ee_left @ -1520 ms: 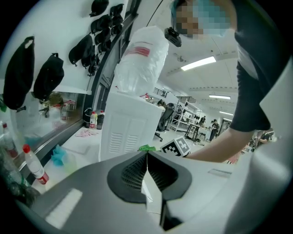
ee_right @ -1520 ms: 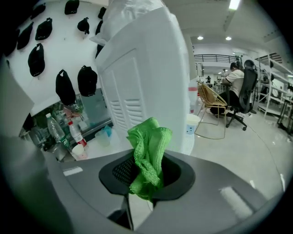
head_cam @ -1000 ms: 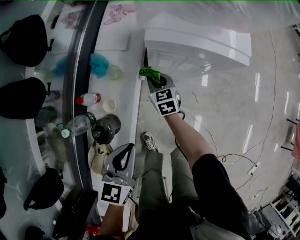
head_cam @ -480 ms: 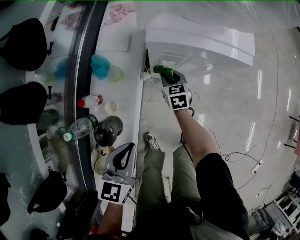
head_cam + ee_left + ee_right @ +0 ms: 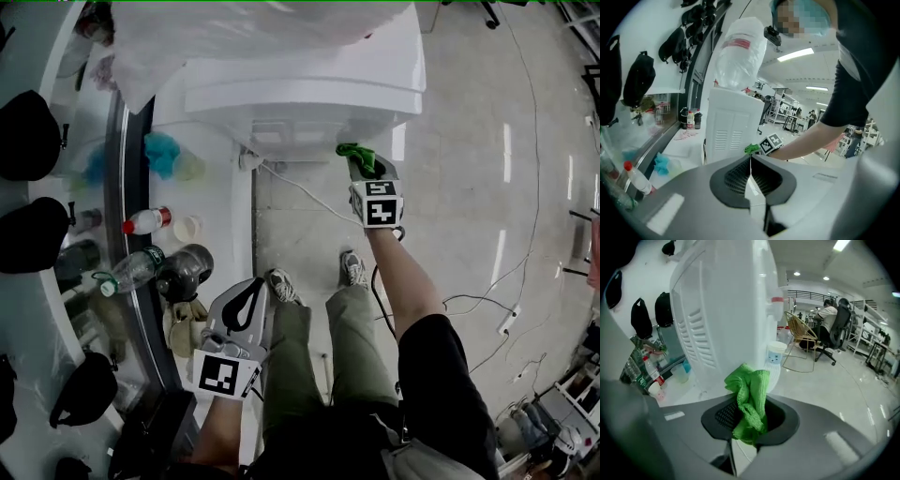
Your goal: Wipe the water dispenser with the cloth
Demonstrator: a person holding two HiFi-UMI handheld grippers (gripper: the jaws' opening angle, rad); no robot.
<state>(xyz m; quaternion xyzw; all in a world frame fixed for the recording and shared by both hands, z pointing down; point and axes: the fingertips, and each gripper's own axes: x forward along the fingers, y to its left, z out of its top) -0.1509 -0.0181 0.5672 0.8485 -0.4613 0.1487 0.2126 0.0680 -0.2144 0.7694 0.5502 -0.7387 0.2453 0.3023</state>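
Observation:
The white water dispenser [image 5: 300, 89] stands at the top of the head view, with a plastic-wrapped bottle on it. My right gripper [image 5: 362, 165] is shut on a bunched green cloth [image 5: 354, 152], held at the dispenser's near right corner. In the right gripper view the cloth [image 5: 750, 399] sticks up from the shut jaws, right by the dispenser's vented side [image 5: 722, 319]; I cannot tell whether they touch. My left gripper [image 5: 246, 306] hangs low by the counter edge, shut and holding nothing. The left gripper view shows the dispenser [image 5: 733, 124] and the cloth [image 5: 751, 149] ahead.
A white counter [image 5: 211, 202] at the left holds bottles [image 5: 141, 267], a cup [image 5: 187, 228] and a blue cloth [image 5: 161, 152]. Black bags [image 5: 33, 234] hang along the wall. A cable [image 5: 300, 187] runs across the floor below the dispenser. A stack of paper cups [image 5: 776, 355] stands beside the dispenser.
My right gripper has carried the green cloth from the dispenser's left side to its right corner. The head view has shifted. The left gripper has stayed shut in the same place.

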